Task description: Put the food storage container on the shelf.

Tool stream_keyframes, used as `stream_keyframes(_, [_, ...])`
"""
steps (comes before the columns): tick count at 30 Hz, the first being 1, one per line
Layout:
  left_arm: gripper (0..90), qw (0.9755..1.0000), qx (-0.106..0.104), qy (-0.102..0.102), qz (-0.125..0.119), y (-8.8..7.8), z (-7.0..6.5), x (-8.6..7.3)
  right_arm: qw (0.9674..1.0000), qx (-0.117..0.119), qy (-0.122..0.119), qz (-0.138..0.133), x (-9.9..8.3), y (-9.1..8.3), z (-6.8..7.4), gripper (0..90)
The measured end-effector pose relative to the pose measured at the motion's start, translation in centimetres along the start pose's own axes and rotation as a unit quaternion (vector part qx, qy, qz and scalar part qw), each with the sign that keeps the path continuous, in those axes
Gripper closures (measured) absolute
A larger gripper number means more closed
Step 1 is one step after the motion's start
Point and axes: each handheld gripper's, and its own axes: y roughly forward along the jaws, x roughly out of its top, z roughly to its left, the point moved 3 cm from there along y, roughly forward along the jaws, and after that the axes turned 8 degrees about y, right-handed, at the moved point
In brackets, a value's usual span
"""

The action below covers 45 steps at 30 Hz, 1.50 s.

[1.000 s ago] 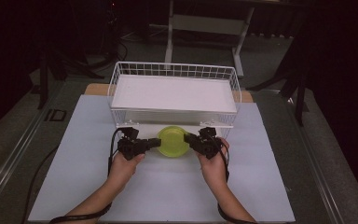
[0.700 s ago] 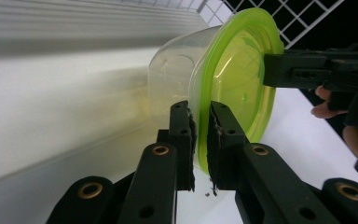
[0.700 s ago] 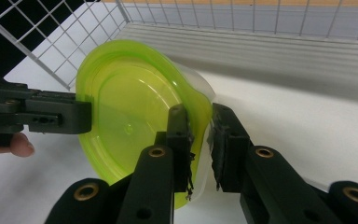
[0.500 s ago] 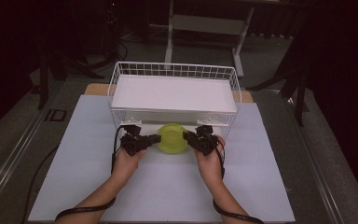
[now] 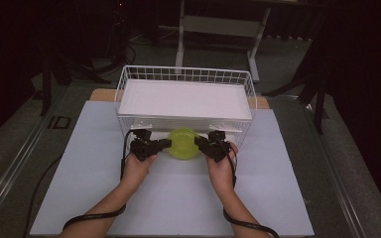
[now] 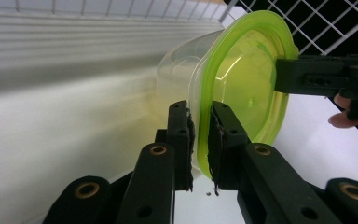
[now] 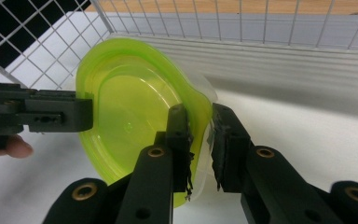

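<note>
A clear round container with a lime-green lid (image 5: 182, 144) hangs just in front of the white wire basket (image 5: 185, 74), held from both sides. My left gripper (image 5: 162, 143) is shut on its left rim (image 6: 202, 135), one jaw on the lid side and one on the tub side. My right gripper (image 5: 201, 142) is shut on the opposite rim (image 7: 200, 140). In the left gripper view the lid (image 6: 242, 79) faces right and the right gripper's jaw (image 6: 326, 74) clamps its far edge. In the right gripper view the lid (image 7: 130, 116) faces left.
The wire basket holds a flat white ribbed board (image 5: 186, 99) on its floor. A white mat (image 5: 69, 163) covers the table, with a wooden edge (image 5: 101, 93) behind it. Cables (image 5: 87, 218) trail from both grippers toward the near edge.
Both grippers have carried the green-lidded container a little forward, closer to the basket's front wall. Their hold on it is unchanged.
</note>
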Motion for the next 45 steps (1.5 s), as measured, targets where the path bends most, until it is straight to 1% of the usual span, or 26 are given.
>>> stream_keyframes(2, [79.3, 0.9999, 0.007, -0.002, -0.010, 0.0, 0.0, -0.1, 1.0000, -0.004, 0.004, -0.007, 0.0, 0.1, 0.0, 77.2])
stream_keyframes(4, [77.9, 0.9998, 0.007, -0.009, -0.017, 0.1, 0.1, -0.2, 0.9999, -0.003, 0.008, -0.006, -0.1, 0.2, 0.0, 77.2])
stream_keyframes(5, [77.9, 0.9996, 0.011, -0.011, -0.022, 0.1, 0.1, -0.3, 0.9999, -0.005, 0.008, -0.009, -0.1, 0.3, -0.1, 77.3])
stream_keyframes(6, [75.6, 0.9996, 0.011, -0.010, -0.026, 0.1, 0.1, -0.3, 0.9999, -0.005, 0.009, -0.010, -0.1, 0.3, -0.1, 77.4])
stream_keyframes(9, [75.6, 0.9993, 0.007, -0.011, -0.034, -0.1, 0.0, -0.3, 0.9997, -0.004, 0.021, -0.011, -0.1, 0.5, -0.5, 78.3])
stream_keyframes(10, [75.7, 0.9993, 0.000, -0.014, -0.034, -0.1, 0.0, -0.3, 0.9997, -0.003, 0.024, -0.009, -0.1, 0.5, -0.5, 78.4])
stream_keyframes(14, [75.7, 0.9991, -0.007, -0.020, -0.037, -0.2, 0.0, -0.3, 0.9994, 0.003, 0.034, -0.008, -0.1, 0.5, -0.9, 78.3])
stream_keyframes(16, [75.6, 0.9990, -0.012, -0.022, -0.036, -0.1, -0.2, -0.3, 0.9984, 0.009, 0.055, -0.010, 0.0, 0.5, -1.1, 77.4])
stream_keyframes(19, [74.3, 0.9992, -0.008, -0.021, -0.033, -0.1, -0.4, -0.2, 0.9977, 0.012, 0.065, -0.015, 0.0, 0.4, -1.2, 77.7])
stream_keyframes(21, [74.4, 0.9991, -0.007, -0.025, -0.034, -0.3, -0.3, -0.2, 0.9961, 0.022, 0.086, -0.006, 0.0, 0.3, -1.4, 78.9])
stream_keyframes(22, [74.5, 0.9991, -0.009, -0.026, -0.034, -0.4, -0.3, -0.2, 0.9956, 0.028, 0.089, 0.001, 0.0, 0.2, -1.3, 79.0])
stream_keyframes(23, [74.5, 0.9991, -0.009, -0.026, -0.031, -0.4, -0.4, -0.2, 0.9960, 0.029, 0.085, 0.001, 0.0, 0.1, -1.3, 79.0])
stream_keyframes(24, [74.4, 0.9992, -0.005, -0.023, -0.032, -0.4, -0.4, -0.2, 0.9970, 0.021, 0.074, 0.000, 0.0, 0.0, -1.1, 79.0])
stream_keyframes(25, [74.3, 0.9994, 0.001, -0.017, -0.032, -0.4, -0.5, -0.2, 0.9974, 0.020, 0.069, 0.000, 0.0, -0.1, -1.0, 79.0])
stream_keyframes(29, [71.4, 0.9992, 0.005, -0.015, -0.037, -0.3, -0.6, -0.1, 0.9974, 0.015, 0.070, -0.003, 0.1, 0.0, -1.2, 78.7])
stream_keyframes(31, [71.4, 0.9990, 0.004, -0.015, -0.043, -0.3, -0.6, 0.0, 0.9965, 0.012, 0.082, -0.005, 0.2, 0.0, -1.4, 78.8])
stream_keyframes(33, [71.4, 0.9989, 0.002, -0.014, -0.046, -0.4, -0.7, 0.1, 0.9961, 0.011, 0.087, -0.004, 0.2, 0.0, -1.6, 78.8])
stream_keyframes(34, [70.3, 0.9989, 0.003, -0.012, -0.045, -0.4, -0.7, 0.2, 0.9946, 0.011, 0.104, 0.000, 0.2, 0.0, -1.9, 78.8])
stream_keyframes(35, [68.5, 0.9989, 0.003, -0.012, -0.045, -0.4, -0.7, 0.2, 0.9946, 0.011, 0.104, 0.000, 0.2, 0.0, -1.9, 78.8])
stream_keyframes(36, [68.5, 0.9990, 0.004, -0.013, -0.043, -0.3, -0.8, 0.2, 0.9929, 0.012, 0.119, 0.003, 0.2, 0.0, -2.1, 78.5])
stream_keyframes(37, [68.3, 0.9990, 0.006, -0.013, -0.043, -0.2, -0.8, 0.2, 0.9937, -0.006, 0.112, -0.001, 0.3, 0.0, -2.3, 77.1])
stream_keyframes(38, [66.9, 0.9989, 0.007, -0.013, -0.043, -0.2, -0.7, 0.3, 0.9943, -0.017, 0.105, -0.006, 0.4, 0.0, -2.4, 74.0])
stream_keyframes(39, [65.5, 0.9989, 0.009, -0.014, -0.044, -0.2, -0.7, 0.2, 0.9940, -0.021, 0.107, -0.010, 0.4, 0.0, -2.5, 69.1])
stream_keyframes(41, [65.4, 0.9989, 0.010, -0.014, -0.044, 0.0, -0.6, 0.2, 0.9921, -0.013, 0.123, -0.015, 0.4, 0.0, -2.9, 69.4])
stream_keyframes(43, [64.5, 0.9990, 0.007, -0.017, -0.040, 0.1, -0.6, 0.2, 0.9933, -0.019, 0.113, -0.015, 0.4, 0.1, -2.9, 66.4])
stream_keyframes(45, [64.4, 0.9991, 0.006, -0.013, -0.040, 0.2, -0.7, 0.2, 0.9934, -0.016, 0.112, -0.016, 0.5, 0.1, -2.9, 67.7])
